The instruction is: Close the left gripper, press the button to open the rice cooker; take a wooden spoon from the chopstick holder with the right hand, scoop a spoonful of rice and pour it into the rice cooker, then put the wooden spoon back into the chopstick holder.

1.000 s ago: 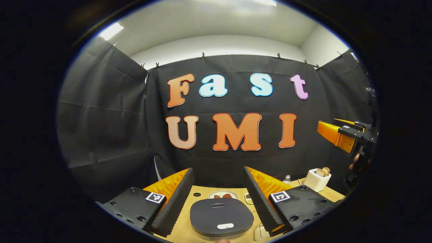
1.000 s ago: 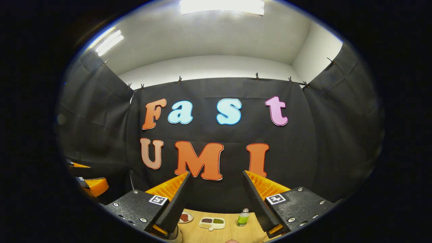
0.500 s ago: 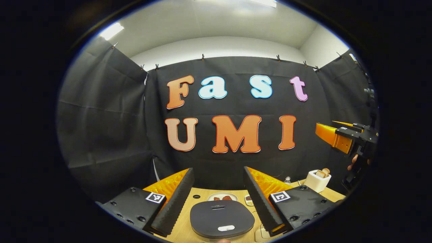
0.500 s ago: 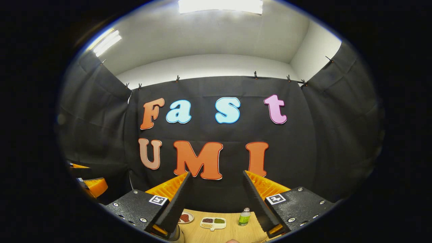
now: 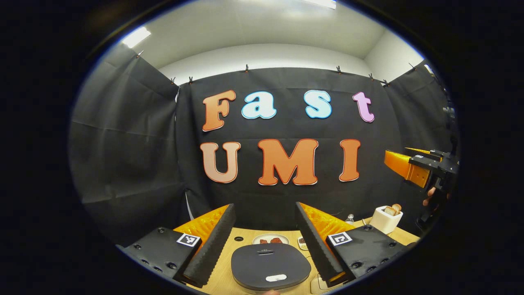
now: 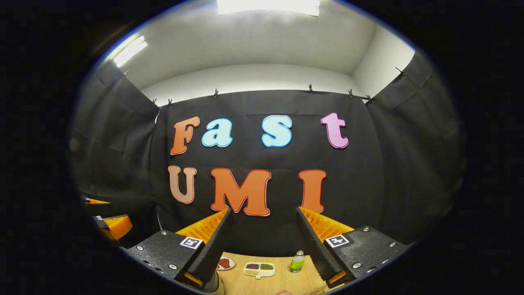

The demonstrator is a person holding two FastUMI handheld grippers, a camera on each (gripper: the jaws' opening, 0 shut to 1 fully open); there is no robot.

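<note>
In the left gripper view, the dark rice cooker point(image 5: 270, 266) sits on the wooden table point(image 5: 241, 237) with its lid down and a pale oval button point(image 5: 275, 278) near its front edge. My left gripper point(image 5: 265, 209) hangs above and behind it, open, with nothing between its fingers. The right gripper point(image 5: 421, 168) appears at the far right of that view, held up in a hand. In the right gripper view, my right gripper point(image 6: 264, 213) is open and empty, held high above the table point(image 6: 278, 278).
A white toaster point(image 5: 387, 217) with bread stands at the table's back right. A small plate with dark food point(image 5: 270, 239) lies behind the cooker. A divided dish point(image 6: 258, 269), a green bottle point(image 6: 297, 262) and a plate point(image 6: 224, 263) sit on the table.
Both views have drifted only slightly. The cooker sits a touch to the right in the left gripper view; both grippers remain open.
</note>
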